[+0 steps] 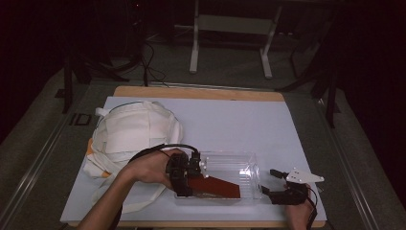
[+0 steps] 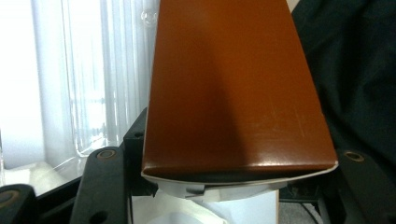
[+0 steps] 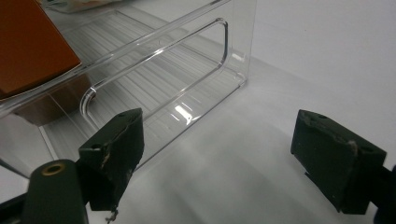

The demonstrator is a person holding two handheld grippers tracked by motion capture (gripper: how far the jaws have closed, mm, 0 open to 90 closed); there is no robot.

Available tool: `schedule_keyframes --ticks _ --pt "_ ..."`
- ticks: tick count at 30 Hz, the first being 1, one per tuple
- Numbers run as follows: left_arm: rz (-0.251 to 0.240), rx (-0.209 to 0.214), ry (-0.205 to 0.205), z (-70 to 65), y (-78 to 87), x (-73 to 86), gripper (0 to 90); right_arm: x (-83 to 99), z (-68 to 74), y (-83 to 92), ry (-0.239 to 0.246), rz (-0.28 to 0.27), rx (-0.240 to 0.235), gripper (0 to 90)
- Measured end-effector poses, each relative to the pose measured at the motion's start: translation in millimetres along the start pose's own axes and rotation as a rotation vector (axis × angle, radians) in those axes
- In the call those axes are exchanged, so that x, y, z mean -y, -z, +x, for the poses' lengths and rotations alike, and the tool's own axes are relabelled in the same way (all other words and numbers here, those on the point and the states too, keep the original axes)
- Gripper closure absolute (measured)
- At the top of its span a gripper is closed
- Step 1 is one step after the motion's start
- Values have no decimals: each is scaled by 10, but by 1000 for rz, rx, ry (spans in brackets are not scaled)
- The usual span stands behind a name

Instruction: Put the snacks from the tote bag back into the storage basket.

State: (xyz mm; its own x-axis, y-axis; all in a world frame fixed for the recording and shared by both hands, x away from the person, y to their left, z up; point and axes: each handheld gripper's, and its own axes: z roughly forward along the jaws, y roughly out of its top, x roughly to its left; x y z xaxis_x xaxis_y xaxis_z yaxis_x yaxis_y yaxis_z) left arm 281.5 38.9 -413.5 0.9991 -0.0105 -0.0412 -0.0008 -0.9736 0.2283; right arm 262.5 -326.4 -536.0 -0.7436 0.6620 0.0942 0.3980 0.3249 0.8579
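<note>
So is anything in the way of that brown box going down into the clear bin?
Nothing visible. The left gripper holds the brown box tilted over the clear bin, whose ribbed floor looks bare. The right gripper sits open on the table just outside the bin's end.

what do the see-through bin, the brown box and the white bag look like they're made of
Bin: clear rigid plastic, glossy, ribbed floor visible through the walls.
Brown box: likely coated cardboard; smooth sheen, white inner edge.
Bag: apparently matte cream fabric, soft folds and straps.
</note>
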Motion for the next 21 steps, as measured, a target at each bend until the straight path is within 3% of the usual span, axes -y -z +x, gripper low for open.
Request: schedule_keyframes --ticks 4,11,21 --pt "-5 42 18 0 -1 -10 389 0 0 0 0 0 -1 171" --pt "-6 50 36 -5 -18 -27 373 0 -1 -1 0 1 -1 171" --pt "21 90 73 5 -100 -52 270 -1 -1 -2 -1 4 -3 171"
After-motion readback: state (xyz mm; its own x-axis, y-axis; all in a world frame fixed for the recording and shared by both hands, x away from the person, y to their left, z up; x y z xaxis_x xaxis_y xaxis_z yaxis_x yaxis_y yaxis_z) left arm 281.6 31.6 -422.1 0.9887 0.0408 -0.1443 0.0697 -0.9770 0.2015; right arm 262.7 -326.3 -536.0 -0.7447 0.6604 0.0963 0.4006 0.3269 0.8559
